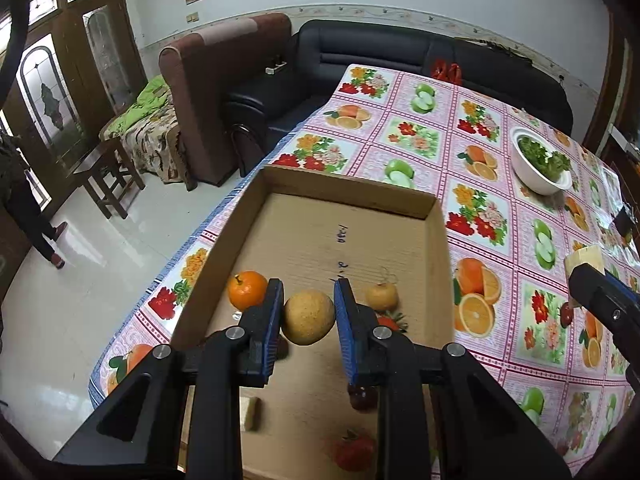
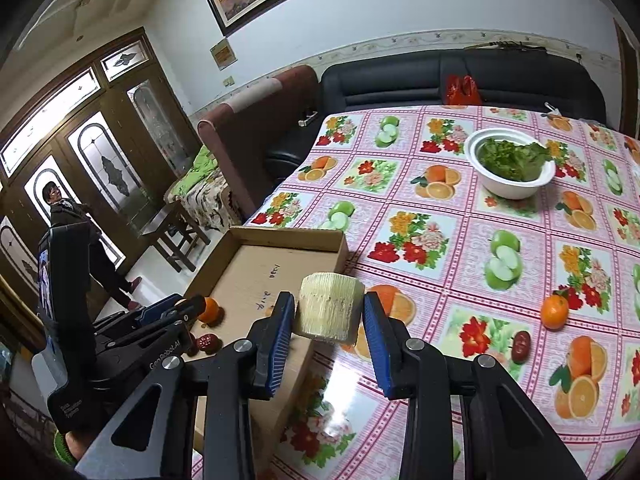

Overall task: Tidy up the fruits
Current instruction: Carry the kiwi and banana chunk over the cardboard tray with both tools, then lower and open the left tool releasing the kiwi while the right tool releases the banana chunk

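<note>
My left gripper (image 1: 309, 306) is shut on a round tan pear (image 1: 308, 317) and holds it over the shallow cardboard box (image 1: 348, 192). In the box lie an orange (image 1: 247, 290), a small yellow fruit (image 1: 382, 297), a strawberry (image 1: 390, 322), a dark red fruit (image 1: 362, 398), a red fruit (image 1: 354, 450) and a pale chunk (image 1: 251, 412). My right gripper (image 2: 329, 316) is shut on a pale yellow ribbed fruit chunk (image 2: 329, 311) above the box's right wall (image 2: 342, 250). An orange (image 2: 554, 311) and a dark red date (image 2: 521, 346) lie on the tablecloth to the right.
A white bowl of green leaves (image 2: 510, 166) stands at the far side of the fruit-print tablecloth (image 2: 440, 240). The box sits at the table's left edge, with floor, a stool (image 1: 108, 176) and sofas (image 1: 360, 52) beyond. A person (image 2: 80, 240) stands by the door.
</note>
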Motion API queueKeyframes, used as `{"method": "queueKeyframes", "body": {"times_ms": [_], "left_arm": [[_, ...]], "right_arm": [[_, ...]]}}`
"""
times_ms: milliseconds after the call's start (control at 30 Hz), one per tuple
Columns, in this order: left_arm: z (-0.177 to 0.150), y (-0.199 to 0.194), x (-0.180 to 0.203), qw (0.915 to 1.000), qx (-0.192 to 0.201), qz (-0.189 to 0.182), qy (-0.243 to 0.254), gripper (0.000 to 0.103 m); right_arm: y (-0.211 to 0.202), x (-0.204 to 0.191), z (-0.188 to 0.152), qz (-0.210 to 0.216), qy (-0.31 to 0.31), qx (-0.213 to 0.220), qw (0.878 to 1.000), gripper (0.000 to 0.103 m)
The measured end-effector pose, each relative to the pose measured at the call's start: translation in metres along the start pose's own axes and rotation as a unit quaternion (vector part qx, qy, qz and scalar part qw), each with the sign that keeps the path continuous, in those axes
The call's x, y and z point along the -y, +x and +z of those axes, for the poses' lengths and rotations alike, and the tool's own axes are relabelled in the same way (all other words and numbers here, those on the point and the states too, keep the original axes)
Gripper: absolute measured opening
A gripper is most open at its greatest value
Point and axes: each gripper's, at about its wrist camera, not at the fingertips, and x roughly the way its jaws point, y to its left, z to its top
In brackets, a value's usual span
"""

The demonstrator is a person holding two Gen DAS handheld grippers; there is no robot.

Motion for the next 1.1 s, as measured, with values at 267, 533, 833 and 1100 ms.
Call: {"method": "queueKeyframes", "body": {"times_ms": [267,533,833,1100], "left_arm": [[0.001,0.009,-0.009,0.9999,-0.007,0.005,-0.006,0.023],[0.003,0.016,-0.015,0.9998,-0.011,0.009,-0.012,0.023],[0.011,0.026,-0.022,0.9996,-0.02,0.006,-0.017,0.023],[0.037,0.034,-0.042,0.9993,-0.016,0.012,-0.032,0.024]], "right_arm": [[0.013,-0.01,0.004,0.007,-0.008,-0.006,1.0,0.036],[0.023,-0.015,0.006,0.011,-0.013,-0.011,1.0,0.036],[0.036,-0.019,0.009,0.018,-0.014,-0.019,1.0,0.036],[0.052,-0.034,0.026,0.03,-0.024,-0.022,0.999,0.036]]}}
